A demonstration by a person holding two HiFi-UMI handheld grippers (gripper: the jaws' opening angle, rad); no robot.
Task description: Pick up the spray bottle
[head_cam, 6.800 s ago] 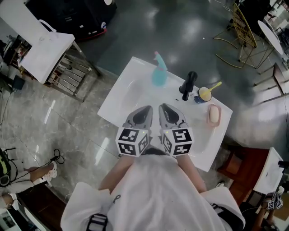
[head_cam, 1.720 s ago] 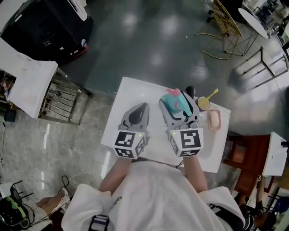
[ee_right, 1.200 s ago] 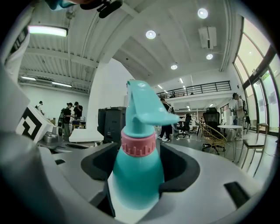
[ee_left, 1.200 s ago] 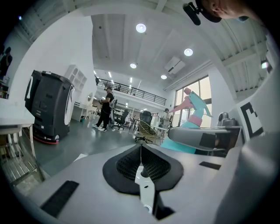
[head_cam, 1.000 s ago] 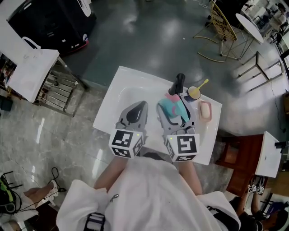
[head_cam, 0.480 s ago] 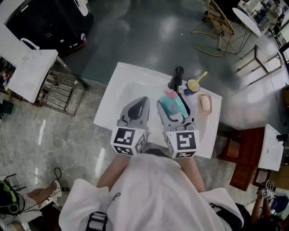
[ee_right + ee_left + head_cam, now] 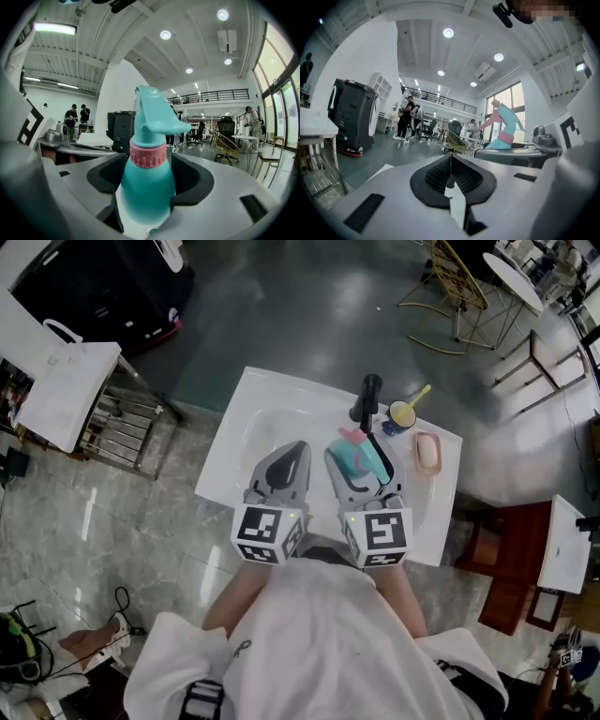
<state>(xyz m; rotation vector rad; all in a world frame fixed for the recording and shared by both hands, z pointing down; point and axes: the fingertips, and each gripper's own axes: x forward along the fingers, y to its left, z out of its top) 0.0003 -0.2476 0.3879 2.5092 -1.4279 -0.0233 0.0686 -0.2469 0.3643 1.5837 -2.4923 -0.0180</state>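
Note:
The spray bottle (image 7: pixel 359 455) is teal with a pink collar and a teal trigger head. My right gripper (image 7: pixel 360 461) is shut on it and holds it above the white basin (image 7: pixel 246 416). In the right gripper view the bottle (image 7: pixel 146 187) stands upright, its body pinched between the two black pads of the right gripper (image 7: pixel 146 180). My left gripper (image 7: pixel 296 450) hovers just left of it, shut with nothing in it. The left gripper view shows the left gripper (image 7: pixel 450 164) with its pads together, and the bottle (image 7: pixel 504 130) at the right.
A black faucet (image 7: pixel 368 399) stands at the basin's far rim. A yellow cup (image 7: pixel 402 415) with a stick in it is beside it, and a pink soap dish (image 7: pixel 427 454) lies to the right. A metal rack (image 7: pixel 127 432) and a white bag (image 7: pixel 64 382) stand at the left.
The bottle stood on the basin's far rim 6.8 s ago; now my right gripper holds it, drawn back toward me. Over the last half second almost nothing moved.

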